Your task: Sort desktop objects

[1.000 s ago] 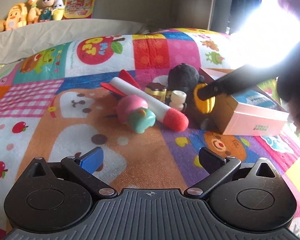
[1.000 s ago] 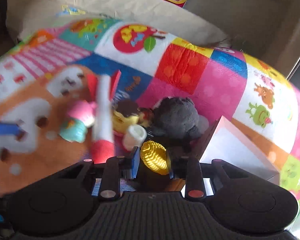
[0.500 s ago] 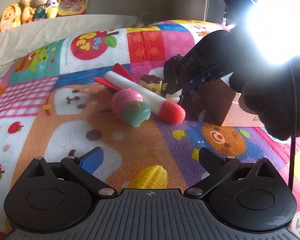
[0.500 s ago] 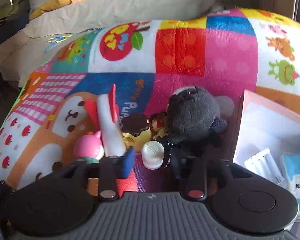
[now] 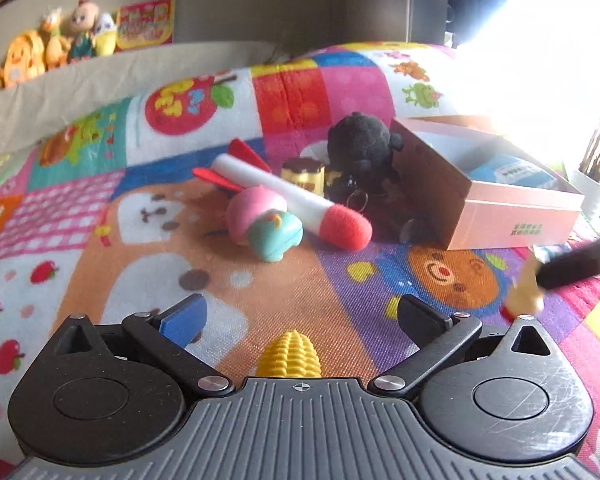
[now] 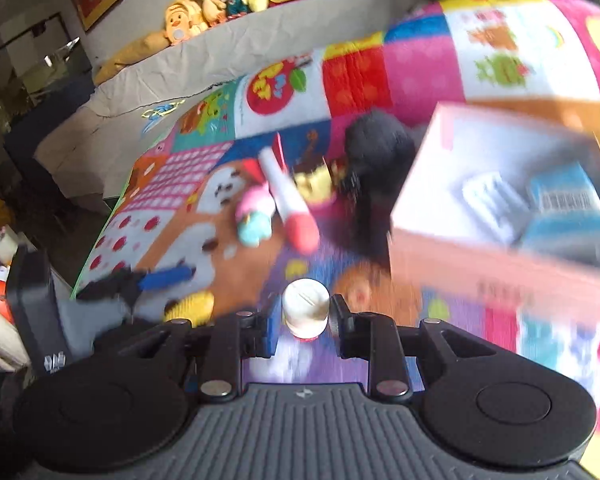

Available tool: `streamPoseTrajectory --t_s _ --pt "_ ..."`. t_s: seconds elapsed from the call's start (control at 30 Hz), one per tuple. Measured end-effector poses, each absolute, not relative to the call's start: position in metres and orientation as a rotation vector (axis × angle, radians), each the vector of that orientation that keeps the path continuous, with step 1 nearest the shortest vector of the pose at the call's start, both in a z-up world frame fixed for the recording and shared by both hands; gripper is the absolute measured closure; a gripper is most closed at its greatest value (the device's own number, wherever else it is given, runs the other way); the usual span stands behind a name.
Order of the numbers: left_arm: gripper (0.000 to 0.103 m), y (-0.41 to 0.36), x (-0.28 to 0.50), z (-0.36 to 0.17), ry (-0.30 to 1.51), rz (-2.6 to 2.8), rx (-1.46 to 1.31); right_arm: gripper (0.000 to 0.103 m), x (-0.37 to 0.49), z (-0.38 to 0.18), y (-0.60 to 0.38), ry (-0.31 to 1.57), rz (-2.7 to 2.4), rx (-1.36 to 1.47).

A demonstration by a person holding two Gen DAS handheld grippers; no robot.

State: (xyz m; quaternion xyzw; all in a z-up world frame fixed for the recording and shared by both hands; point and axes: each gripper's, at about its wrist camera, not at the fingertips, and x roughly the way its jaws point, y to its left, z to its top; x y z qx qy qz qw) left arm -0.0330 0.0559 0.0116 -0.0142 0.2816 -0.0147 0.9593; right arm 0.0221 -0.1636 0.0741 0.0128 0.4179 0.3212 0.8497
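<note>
Small white plastic bottle (image 6: 305, 312), squeezed in the right gripper (image 6: 304, 322), might slip out; the left gripper (image 5: 300, 316) is wide open.

One corn toy (image 5: 289, 354), one foam rocket (image 5: 288, 196), one box (image 5: 516, 216) (pink), one black plush (image 5: 360, 148).

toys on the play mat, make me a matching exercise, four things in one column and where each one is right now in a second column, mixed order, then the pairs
Things
1. small white bottle
2. yellow toy corn
3. blue packet
4. black plush toy

Places
A. inside the pink box
B. lying on the mat between the open fingers of the left gripper
C. on the mat just left of the pink box
D. clamped in the right gripper

Pairs: 1-D, 2-B, 3-A, 4-C
</note>
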Motion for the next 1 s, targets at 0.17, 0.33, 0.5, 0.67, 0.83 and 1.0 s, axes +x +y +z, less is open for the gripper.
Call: streamPoseTrajectory --t_s 0.17,0.33,0.5,0.67,0.83,1.0 --pt "0.0 0.043 -0.065 0.012 0.606 -0.079 0.034 0.075 -0.004 0.04 -0.201 0.902 0.576 0.12" --pt "0.0 0.05 -0.095 0.011 0.653 -0.024 0.037 0.042 -0.029 0.029 -0.23 0.737 0.404 0.07" --pt "0.0 0.06 -0.1 0.011 0.711 -0.081 -0.081 0.014 -0.034 0.014 -0.252 0.693 0.322 0.097" --pt "0.0 0.043 -0.081 0.012 0.715 -0.138 -0.069 0.006 -0.031 0.002 -0.265 0.675 0.306 0.178" --pt "0.0 0.017 -0.073 0.016 0.718 -0.333 -0.054 0.001 -0.034 0.001 -0.263 0.671 0.319 0.168" --pt "0.0 0.009 -0.077 0.015 0.689 -0.28 0.081 0.0 -0.034 0.0 -0.264 0.67 0.323 0.18"
